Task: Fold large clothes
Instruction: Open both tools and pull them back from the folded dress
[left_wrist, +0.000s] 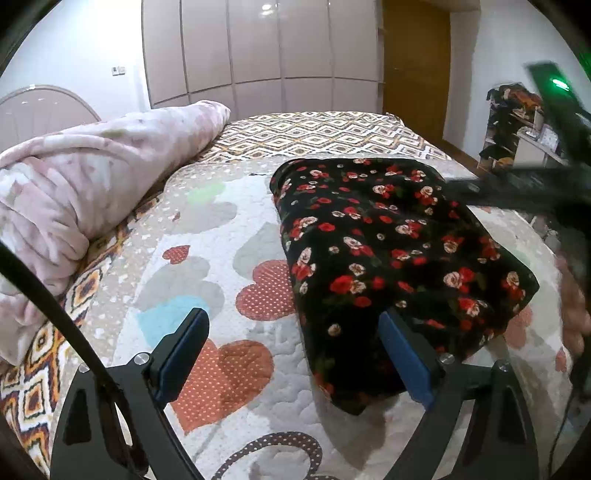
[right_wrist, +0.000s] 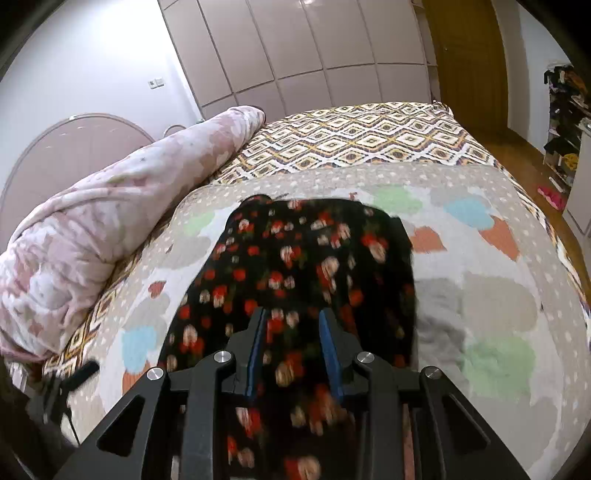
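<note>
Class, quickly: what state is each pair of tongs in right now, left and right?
Left tongs: open wide, holding nothing, beside the floral garment.
Right tongs: narrowed over the garment; a grip cannot be told.

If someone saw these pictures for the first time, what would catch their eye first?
Probably the black rose-print garment, folded into a thick block on the heart-patterned quilt. Next, the rumpled pink blanket heaped along the bed's left side. The left gripper stands wide open beside the garment's near corner.

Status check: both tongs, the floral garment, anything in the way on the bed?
Left tongs open, empty, at the garment's near edge. Right tongs half-closed over the floral garment, grip unclear. Garment folded on quilt. Pink blanket clear of it.
</note>
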